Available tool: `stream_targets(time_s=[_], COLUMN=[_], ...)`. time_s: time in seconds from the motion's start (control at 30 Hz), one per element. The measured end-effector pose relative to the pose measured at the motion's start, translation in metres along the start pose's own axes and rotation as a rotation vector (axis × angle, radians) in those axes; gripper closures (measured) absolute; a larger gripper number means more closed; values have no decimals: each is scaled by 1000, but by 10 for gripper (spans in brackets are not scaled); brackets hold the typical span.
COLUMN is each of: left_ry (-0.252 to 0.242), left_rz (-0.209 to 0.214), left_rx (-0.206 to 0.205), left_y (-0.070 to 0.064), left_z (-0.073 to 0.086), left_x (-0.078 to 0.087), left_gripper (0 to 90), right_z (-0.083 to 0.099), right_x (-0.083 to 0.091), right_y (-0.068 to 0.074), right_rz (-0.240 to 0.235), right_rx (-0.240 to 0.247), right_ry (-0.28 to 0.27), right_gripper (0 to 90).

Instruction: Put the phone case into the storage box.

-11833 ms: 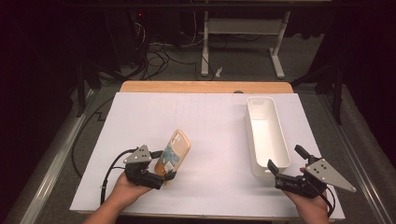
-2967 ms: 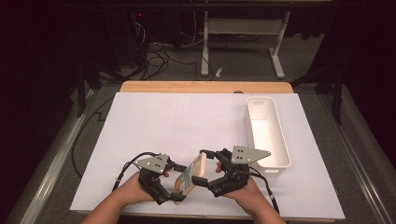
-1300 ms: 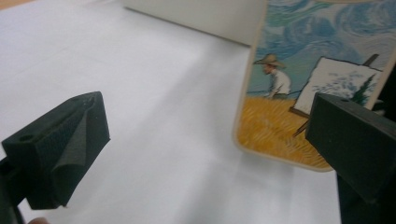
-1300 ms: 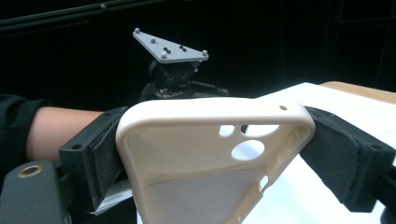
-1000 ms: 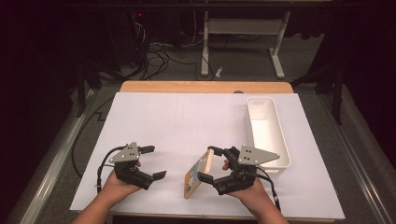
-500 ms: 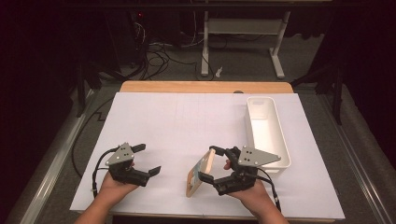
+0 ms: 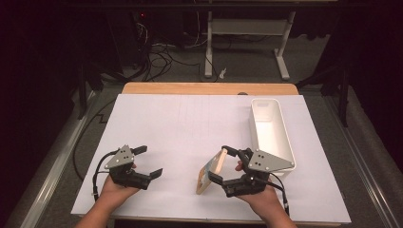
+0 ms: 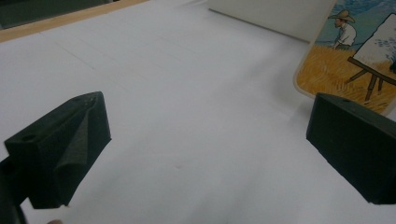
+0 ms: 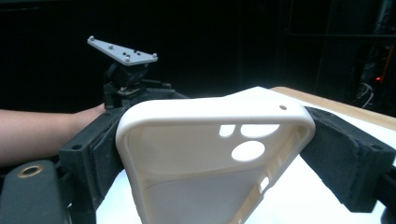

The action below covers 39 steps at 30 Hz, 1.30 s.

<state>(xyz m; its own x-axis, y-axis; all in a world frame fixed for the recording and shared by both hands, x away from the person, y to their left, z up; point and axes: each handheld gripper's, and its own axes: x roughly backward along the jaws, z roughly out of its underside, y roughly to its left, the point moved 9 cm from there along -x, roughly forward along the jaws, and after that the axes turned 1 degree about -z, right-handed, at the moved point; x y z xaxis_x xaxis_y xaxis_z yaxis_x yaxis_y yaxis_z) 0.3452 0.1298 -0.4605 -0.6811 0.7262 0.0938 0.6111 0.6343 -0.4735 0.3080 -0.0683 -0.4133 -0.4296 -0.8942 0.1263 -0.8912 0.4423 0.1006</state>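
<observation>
White-covered table point(image 7: 190, 118), a white bin point(image 7: 268, 128) at its right side; near the front edge, left of the bin, a phone case point(image 7: 211, 172) stands on edge, cream inside with camera cutouts point(image 9: 247, 150), painted wheat-field scene with a hatted figure and easel on its back point(image 8: 348, 51). Right gripper point(image 7: 227, 164) clenched on the case's two sides; left gripper point(image 7: 148, 161) released, jaws wide, holding nothing, well apart to the left. Versus 3 s ago, left gripper has let go and pulled away; case now held by the right alone.
</observation>
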Motion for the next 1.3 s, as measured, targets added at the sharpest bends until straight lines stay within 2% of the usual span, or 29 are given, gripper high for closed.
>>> stream_targets(time_s=[0.27, 1.0, 1.3], left_ry=[6, 8, 10], left_rz=[3, 4, 1], left_rx=[15, 10, 2], left_y=[0, 0, 0], left_z=[0, 0, 1], left_x=[0, 0, 0], left_gripper=[6, 7, 8], right_z=[-2, -9, -10], right_x=[8, 38, 48], right_y=[-8, -42, -53], right_rz=[69, 302, 373], right_rx=[1, 26, 37], right_ry=[-8, -40, -45], right_gripper=[122, 122, 122])
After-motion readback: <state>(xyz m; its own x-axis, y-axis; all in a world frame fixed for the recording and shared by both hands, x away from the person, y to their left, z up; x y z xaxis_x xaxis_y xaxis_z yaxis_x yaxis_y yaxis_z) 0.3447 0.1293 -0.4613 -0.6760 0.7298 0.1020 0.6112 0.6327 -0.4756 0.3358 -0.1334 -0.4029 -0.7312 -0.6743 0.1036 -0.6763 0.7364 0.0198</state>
